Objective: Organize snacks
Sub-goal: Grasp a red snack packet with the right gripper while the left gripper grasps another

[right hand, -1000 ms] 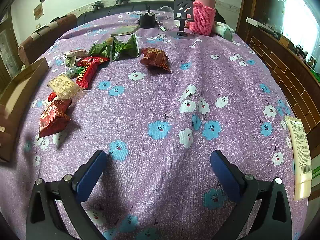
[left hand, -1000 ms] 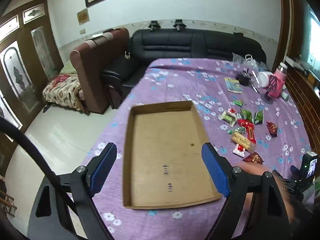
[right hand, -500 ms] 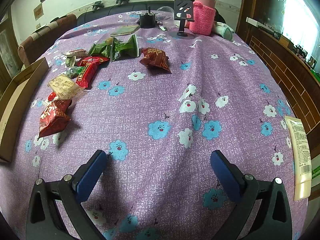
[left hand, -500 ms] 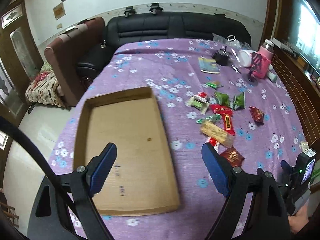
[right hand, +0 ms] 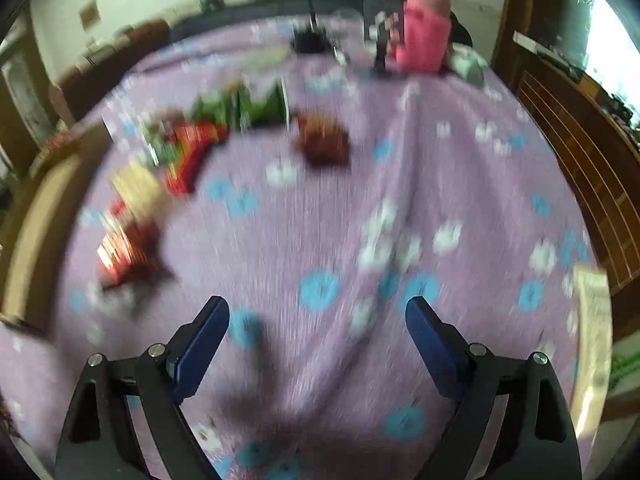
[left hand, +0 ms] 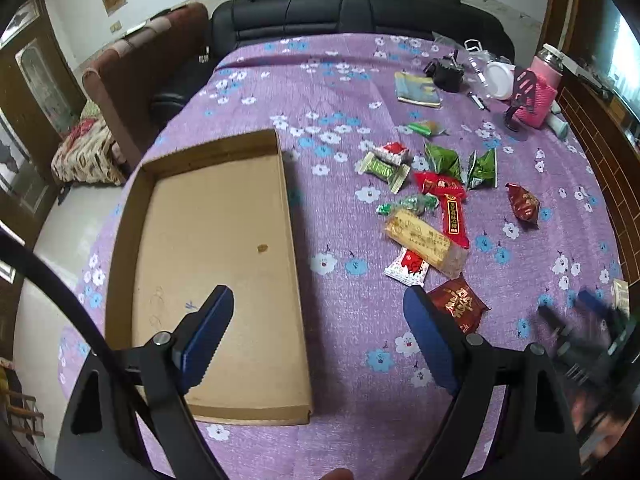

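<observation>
An empty shallow cardboard tray [left hand: 208,240] lies on the purple flowered tablecloth [left hand: 340,92]. To its right lie several snack packets: a yellow biscuit pack [left hand: 424,240], a long red bar [left hand: 454,216], green packets [left hand: 460,162], a dark red bag [left hand: 460,304] and a brown-red one [left hand: 522,202]. My left gripper [left hand: 318,312] is open and empty above the tray's right edge. My right gripper [right hand: 318,328] is open and empty over bare cloth; its view is blurred, with the snacks [right hand: 200,148] ahead to the left. It shows blurred in the left wrist view [left hand: 580,328].
At the table's far right stand a pink-sleeved bottle [left hand: 540,88], a phone stand [left hand: 520,104], a black object [left hand: 448,74], a white lid [left hand: 498,80] and a booklet [left hand: 418,88]. A black sofa [left hand: 360,8] and brown armchair [left hand: 140,68] lie beyond. A tube [right hand: 592,320] lies at the right edge.
My left gripper has swung right, so the tray now sits left and the snacks nearer the middle. My right gripper, still before, is now moving and its view is blurred.
</observation>
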Tool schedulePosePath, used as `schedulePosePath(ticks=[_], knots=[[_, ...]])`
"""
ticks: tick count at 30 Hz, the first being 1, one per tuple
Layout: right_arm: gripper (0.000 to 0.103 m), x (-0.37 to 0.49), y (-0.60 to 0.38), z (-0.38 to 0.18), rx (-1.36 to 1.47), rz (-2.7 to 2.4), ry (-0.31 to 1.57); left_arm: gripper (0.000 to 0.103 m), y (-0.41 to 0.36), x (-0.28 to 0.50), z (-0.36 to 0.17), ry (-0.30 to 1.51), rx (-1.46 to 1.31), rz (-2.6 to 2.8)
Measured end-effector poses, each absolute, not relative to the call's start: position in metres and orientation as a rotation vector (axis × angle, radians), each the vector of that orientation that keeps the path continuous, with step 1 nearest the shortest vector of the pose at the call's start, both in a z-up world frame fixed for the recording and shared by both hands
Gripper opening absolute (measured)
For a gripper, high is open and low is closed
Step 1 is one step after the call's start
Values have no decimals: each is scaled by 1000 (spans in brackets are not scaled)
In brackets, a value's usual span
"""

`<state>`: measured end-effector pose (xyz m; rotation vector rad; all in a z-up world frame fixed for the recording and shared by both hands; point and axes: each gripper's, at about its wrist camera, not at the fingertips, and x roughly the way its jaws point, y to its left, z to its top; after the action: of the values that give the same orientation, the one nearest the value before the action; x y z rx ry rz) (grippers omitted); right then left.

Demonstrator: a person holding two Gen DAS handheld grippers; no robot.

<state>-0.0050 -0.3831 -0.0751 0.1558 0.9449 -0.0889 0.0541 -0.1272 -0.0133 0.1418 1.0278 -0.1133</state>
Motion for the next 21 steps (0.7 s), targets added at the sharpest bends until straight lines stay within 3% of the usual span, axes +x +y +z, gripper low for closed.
schedulePosePath(ticks=[5,12,13,15,21], knots=[[92,57,-415,-53,179,-83,890,87,-128,59,-18,1072,86,-99],[59,126,-416,-97,174,-43,1137,87,-134,71,-26,1170,-30,-108],[57,127,-413,-95,146,-52,1102,87,-137,73,-27,1187,-47,-112],[39,129,-409,-96,128,-39,1111,87,-141,77,-29,1218,-84,-124],[32,130,-397,-98,11,-62,1105,87,-161,87,-45,1367,-251,-170]])
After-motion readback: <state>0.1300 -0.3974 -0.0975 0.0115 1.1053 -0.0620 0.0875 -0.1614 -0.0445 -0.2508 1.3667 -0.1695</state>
